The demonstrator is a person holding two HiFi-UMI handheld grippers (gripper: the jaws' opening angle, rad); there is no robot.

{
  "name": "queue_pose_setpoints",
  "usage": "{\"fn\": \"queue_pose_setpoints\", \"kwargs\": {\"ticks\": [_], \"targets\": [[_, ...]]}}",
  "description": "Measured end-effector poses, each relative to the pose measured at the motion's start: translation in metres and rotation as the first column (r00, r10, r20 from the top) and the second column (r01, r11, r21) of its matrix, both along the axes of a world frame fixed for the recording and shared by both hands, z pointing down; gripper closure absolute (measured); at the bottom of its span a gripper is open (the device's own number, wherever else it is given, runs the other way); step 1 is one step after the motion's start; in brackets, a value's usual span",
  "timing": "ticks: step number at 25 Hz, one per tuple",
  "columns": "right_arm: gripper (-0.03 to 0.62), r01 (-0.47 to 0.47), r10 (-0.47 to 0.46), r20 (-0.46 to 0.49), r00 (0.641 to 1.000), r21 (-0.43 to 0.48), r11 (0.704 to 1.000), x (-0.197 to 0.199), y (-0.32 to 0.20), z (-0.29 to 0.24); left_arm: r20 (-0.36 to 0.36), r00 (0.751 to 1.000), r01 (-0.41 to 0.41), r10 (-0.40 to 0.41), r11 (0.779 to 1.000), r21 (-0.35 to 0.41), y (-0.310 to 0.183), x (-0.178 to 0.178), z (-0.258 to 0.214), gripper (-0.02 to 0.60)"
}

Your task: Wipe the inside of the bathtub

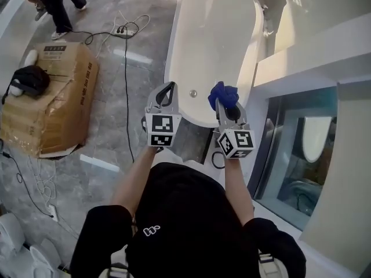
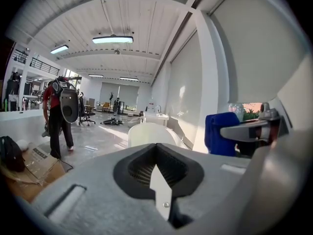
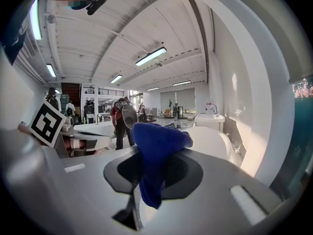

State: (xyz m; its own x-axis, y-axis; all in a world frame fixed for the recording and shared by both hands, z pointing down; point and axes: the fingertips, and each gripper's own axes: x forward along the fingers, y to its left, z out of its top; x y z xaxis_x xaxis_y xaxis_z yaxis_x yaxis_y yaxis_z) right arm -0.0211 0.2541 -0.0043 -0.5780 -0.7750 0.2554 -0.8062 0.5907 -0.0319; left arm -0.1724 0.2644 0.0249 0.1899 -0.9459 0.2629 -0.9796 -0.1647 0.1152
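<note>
A white freestanding bathtub (image 1: 215, 45) stands ahead of me, its near end just beyond both grippers; it shows small in the left gripper view as the bathtub (image 2: 149, 133) and behind the cloth as the bathtub (image 3: 215, 143). My right gripper (image 1: 227, 110) is shut on a blue cloth (image 1: 224, 94), which bunches above the jaws and hangs between them as the cloth (image 3: 155, 155). That cloth (image 2: 222, 133) also appears at the right of the left gripper view. My left gripper (image 1: 165, 96) is held beside it, shut, with nothing between its jaws. Both hover above the tub's near rim.
A large cardboard box (image 1: 55, 97) with a black bag (image 1: 29, 80) on it lies on the floor to the left. A black cable and power strip (image 1: 123, 32) run beside the tub. A person (image 1: 55, 4) walks at the far left. A glass-walled ledge (image 1: 307, 149) borders the right.
</note>
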Motion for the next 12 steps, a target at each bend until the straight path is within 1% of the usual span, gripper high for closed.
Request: {"fn": "queue_pose_setpoints", "kwargs": {"ticks": [3,6,12], "targets": [[0.516,-0.017,0.017,-0.01,1.0,-0.01,1.0,-0.005,-0.016,0.006,-0.008,1.0,-0.027,0.027,0.999,-0.018,-0.017,-0.002,0.009,0.58],[0.516,-0.043,0.043,-0.008,0.999,-0.017,0.999,-0.001,-0.028,0.008,-0.016,0.998,-0.058,0.057,0.998,-0.035,-0.031,0.003,0.014,0.58],[0.516,-0.101,0.101,0.0,0.995,-0.039,0.994,0.033,-0.05,0.015,-0.023,0.993,-0.12,0.119,0.991,-0.058,-0.062,0.035,0.019,0.58]]}}
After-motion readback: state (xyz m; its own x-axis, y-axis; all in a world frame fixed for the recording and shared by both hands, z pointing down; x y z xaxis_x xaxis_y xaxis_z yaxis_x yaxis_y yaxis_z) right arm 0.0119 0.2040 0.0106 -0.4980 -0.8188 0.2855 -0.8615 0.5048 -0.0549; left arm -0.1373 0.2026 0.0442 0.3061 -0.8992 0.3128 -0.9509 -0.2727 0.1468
